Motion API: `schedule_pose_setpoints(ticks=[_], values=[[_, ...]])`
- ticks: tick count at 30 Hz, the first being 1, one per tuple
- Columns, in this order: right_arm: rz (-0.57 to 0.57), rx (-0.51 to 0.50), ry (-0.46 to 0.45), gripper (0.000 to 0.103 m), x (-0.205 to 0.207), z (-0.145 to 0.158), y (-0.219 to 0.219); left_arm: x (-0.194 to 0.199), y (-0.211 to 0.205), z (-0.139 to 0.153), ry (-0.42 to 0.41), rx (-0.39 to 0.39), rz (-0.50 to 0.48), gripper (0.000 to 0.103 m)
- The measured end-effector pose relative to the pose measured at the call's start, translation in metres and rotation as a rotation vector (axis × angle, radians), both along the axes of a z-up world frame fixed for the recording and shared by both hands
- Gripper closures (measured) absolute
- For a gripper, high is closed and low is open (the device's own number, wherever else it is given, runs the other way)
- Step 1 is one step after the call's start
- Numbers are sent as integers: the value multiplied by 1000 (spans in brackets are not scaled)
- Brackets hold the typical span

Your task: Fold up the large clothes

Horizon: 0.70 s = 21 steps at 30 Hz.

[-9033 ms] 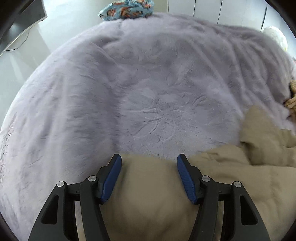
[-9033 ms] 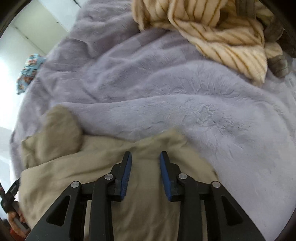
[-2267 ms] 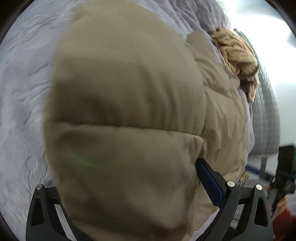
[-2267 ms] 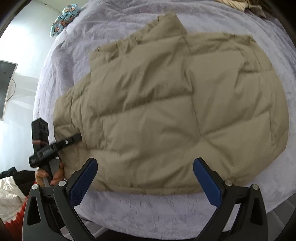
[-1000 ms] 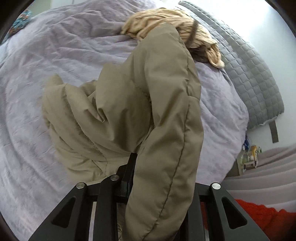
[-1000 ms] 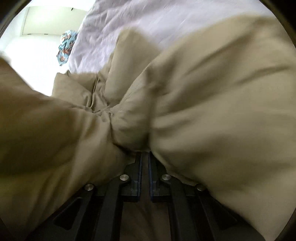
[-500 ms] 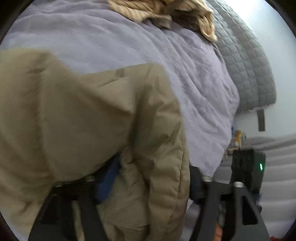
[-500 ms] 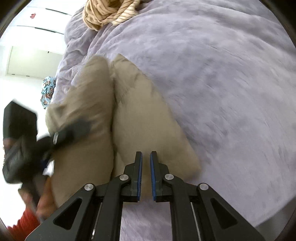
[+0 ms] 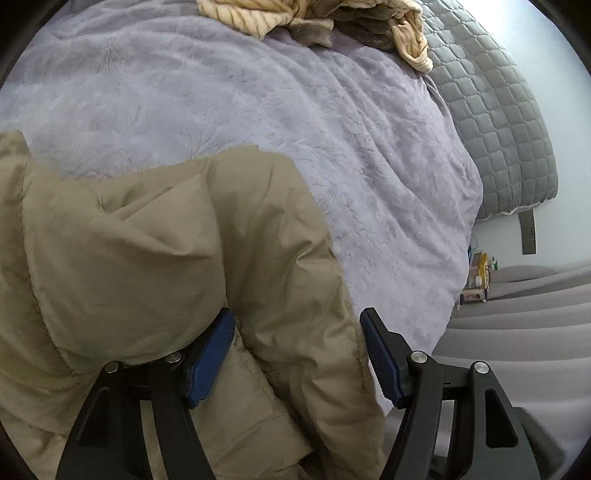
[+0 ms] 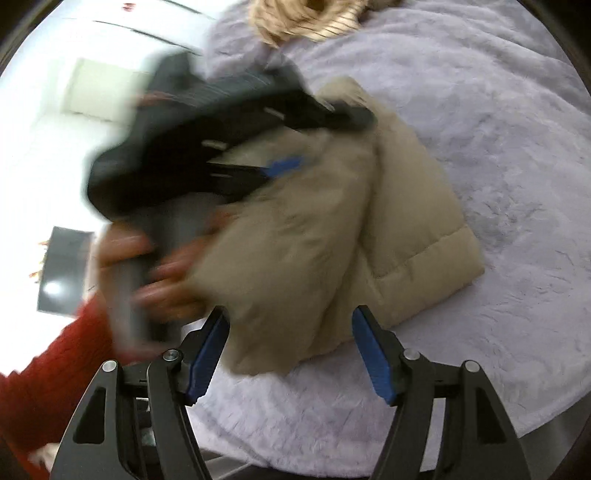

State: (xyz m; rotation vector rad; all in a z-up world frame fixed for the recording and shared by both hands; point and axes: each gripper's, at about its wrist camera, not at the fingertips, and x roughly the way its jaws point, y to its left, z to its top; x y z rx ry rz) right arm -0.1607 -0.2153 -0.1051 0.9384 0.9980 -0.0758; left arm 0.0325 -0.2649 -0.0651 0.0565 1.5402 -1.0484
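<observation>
A beige puffer jacket (image 10: 369, 236) lies folded in a thick bundle on the lilac plush bedspread (image 10: 498, 110), near the bed's front edge. My left gripper (image 9: 297, 354) is open, its jaws wide on either side of a puffy fold of the jacket (image 9: 155, 251). It also shows blurred in the right wrist view (image 10: 314, 136), lying over the jacket's top left. My right gripper (image 10: 290, 350) is open and empty, just in front of the jacket's near edge.
A cream striped garment (image 9: 306, 14) lies heaped at the far end of the bed, also in the right wrist view (image 10: 306, 18). A grey quilted headboard (image 9: 509, 122) stands at the right. Small items sit on a low stand (image 9: 478, 273) beside the bed.
My right gripper has opened and let go of the jacket, drawing back toward the bed's edge. My left gripper stays open over the bundle, which has settled flat.
</observation>
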Motion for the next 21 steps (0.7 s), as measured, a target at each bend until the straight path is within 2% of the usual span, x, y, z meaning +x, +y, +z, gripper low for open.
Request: schedule_pose_setpoints(ticks=[1, 2, 3, 6, 8, 9, 11, 14, 18, 21], values=[[-30, -15, 46, 59, 5, -7, -1, 0, 5, 10, -21, -13, -4, 33], [-52, -33, 80, 72, 8, -12, -4, 1, 10, 23, -67, -18, -10, 33], [-66, -42, 98, 81, 8, -14, -6, 1, 19, 42, -176, -4, -11, 33], [-109, -72, 121, 82, 1, -17, -11, 10, 56, 79, -428, 23, 74, 33], [-106, -80, 131, 82, 1, -18, -11, 22, 83, 88, -541, 62, 166, 33], [-105, -74, 131, 82, 2, -18, -12, 34, 100, 86, -587, 112, 229, 33], [-108, -63, 126, 82, 2, -20, -13, 54, 116, 69, -594, 197, 288, 33], [-113, -62, 121, 82, -5, -23, -16, 73, 121, 40, -530, 226, 325, 33], [-140, -76, 140, 82, -10, -35, -24, 63, 80, 18, -594, 261, 257, 33], [-198, -40, 156, 81, -22, -49, -40, 58, 48, 5, -613, 254, 215, 33]])
